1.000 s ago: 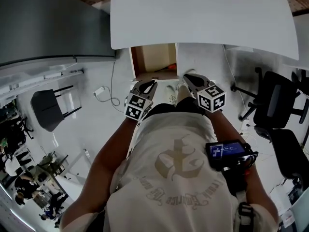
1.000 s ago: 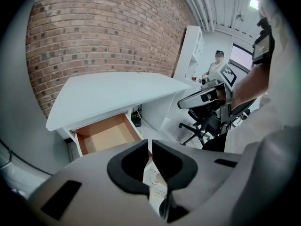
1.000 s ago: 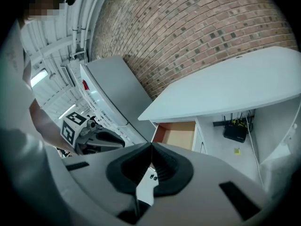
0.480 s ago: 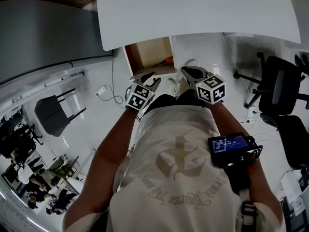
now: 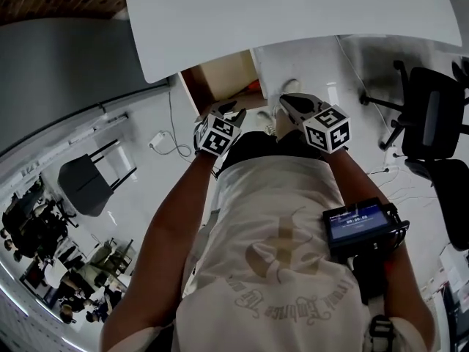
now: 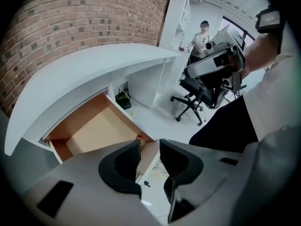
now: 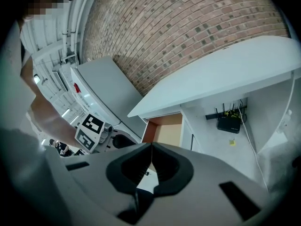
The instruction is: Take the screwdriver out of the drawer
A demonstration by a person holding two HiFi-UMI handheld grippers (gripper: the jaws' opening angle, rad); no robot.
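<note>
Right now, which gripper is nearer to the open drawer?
Left. The left gripper, whose empty jaws have just been opening, hovers at the front edge of the drawer. The right gripper, shut, is off to the drawer's right side.

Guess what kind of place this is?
Most likely an office or lab workspace. A white desk with a drawer pulled open, black swivel chairs on a pale floor, and a bare brick wall behind the desk.
</note>
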